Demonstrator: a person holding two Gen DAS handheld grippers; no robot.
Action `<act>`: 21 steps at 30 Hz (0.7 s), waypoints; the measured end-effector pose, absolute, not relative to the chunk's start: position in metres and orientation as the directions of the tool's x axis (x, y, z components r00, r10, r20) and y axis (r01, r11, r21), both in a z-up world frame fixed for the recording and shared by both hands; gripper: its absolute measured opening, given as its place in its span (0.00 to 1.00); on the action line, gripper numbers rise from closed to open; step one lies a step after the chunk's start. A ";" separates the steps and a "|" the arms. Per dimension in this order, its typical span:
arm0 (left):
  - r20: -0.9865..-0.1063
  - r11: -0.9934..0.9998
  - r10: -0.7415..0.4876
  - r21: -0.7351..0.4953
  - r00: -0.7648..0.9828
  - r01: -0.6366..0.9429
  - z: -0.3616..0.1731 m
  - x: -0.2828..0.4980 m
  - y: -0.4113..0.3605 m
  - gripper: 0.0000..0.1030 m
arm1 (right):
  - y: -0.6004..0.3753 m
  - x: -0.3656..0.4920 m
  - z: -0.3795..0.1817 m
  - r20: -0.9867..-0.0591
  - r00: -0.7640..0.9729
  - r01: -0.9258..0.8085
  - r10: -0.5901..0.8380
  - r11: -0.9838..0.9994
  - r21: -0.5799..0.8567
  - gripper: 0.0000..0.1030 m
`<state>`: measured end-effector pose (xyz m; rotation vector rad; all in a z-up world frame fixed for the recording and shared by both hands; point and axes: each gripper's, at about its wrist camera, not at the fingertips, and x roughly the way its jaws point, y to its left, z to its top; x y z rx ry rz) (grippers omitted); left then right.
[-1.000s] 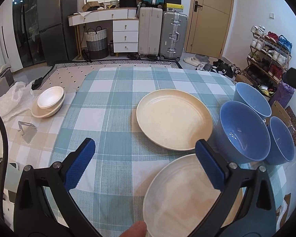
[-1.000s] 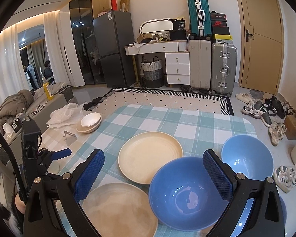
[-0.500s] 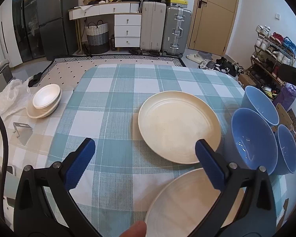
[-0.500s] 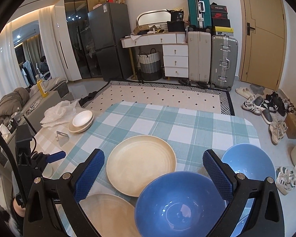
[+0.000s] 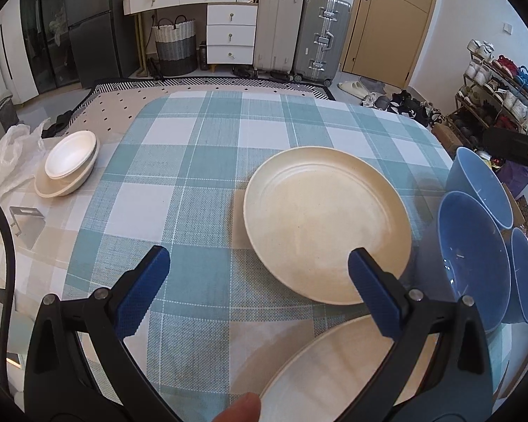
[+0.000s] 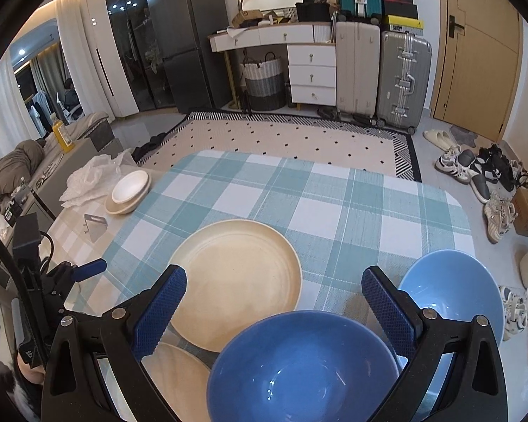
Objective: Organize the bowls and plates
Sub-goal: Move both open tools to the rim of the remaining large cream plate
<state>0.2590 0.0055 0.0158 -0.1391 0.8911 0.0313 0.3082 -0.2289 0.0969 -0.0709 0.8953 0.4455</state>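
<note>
I am holding both hand-held grippers — left, right — spread, empty, hovering; next, I judge, nesting the bowl.

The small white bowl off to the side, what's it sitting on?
The small white bowl is nested in a wider cream dish. Only that dish's rim shows; its inside is covered.
</note>
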 end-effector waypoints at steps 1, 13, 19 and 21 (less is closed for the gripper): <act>-0.781 0.990 -0.031 -0.109 0.624 -0.086 0.013 0.262 0.006 0.98 | -0.229 0.312 0.094 -0.773 0.536 -0.400 0.339 0.908 0.121 0.99; -0.817 0.989 -0.035 -0.110 0.576 -0.095 -0.015 0.286 0.007 0.98 | -0.226 0.353 0.056 -0.838 0.444 -0.392 0.318 0.910 0.138 0.98; -0.831 0.988 -0.043 -0.120 0.555 -0.102 -0.026 0.295 0.006 0.98 | -0.222 0.368 0.039 -0.864 0.401 -0.391 0.304 0.910 0.139 0.95; -0.834 0.988 -0.042 -0.118 0.550 -0.103 -0.029 0.298 0.006 0.98 | -0.220 0.371 0.034 -0.870 0.391 -0.389 0.299 0.911 0.138 0.93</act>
